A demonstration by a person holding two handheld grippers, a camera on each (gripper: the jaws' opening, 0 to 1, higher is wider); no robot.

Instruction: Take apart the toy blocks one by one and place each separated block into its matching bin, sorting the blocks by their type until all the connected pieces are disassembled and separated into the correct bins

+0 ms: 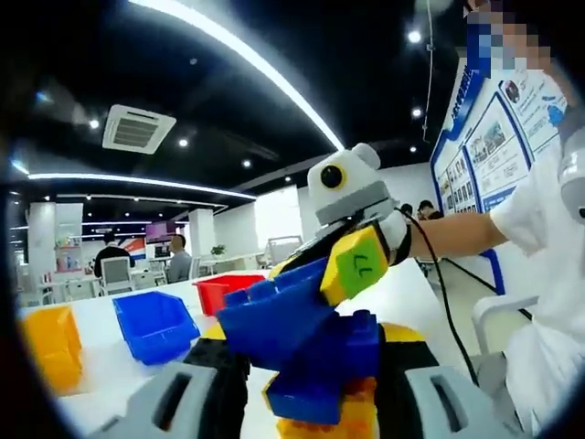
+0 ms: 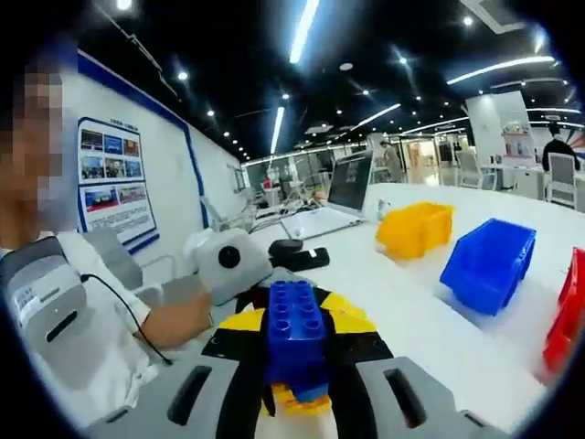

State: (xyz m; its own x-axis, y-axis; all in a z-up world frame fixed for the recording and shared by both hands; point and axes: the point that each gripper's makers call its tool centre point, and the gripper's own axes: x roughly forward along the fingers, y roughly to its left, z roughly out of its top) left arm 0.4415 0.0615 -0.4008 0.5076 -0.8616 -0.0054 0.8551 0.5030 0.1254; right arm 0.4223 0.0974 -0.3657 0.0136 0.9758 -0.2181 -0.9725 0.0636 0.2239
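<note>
In the left gripper view, going left to right, a yellow bin (image 1: 50, 343) sat at nine o'clock on the white table (image 1: 101, 366), a blue bin (image 1: 155, 325) just beside it, and a red bin (image 1: 228, 291) farther back toward the centre. At six o'clock the left gripper (image 1: 306, 402) was clenched on the block stack (image 1: 302, 352), blue pieces on top with yellow and orange ones beneath. From two o'clock the right gripper (image 1: 352, 261) reached in, its yellow-padded jaw pressed against the stack's upper blue block. A person's white sleeve (image 1: 548, 210) filled the three o'clock edge.

In the right gripper view, the person's sleeve lay at nine o'clock and the left gripper (image 2: 233, 265) came in from the left, touching the stack. At six o'clock the right gripper (image 2: 297, 389) was closed on the blue block (image 2: 294, 334), studs facing the camera. A laptop (image 2: 334, 201) stood at twelve o'clock on the table (image 2: 430, 329); the yellow bin (image 2: 416, 229), blue bin (image 2: 489, 265) and red bin (image 2: 567, 320) ran from one to four o'clock.
</note>
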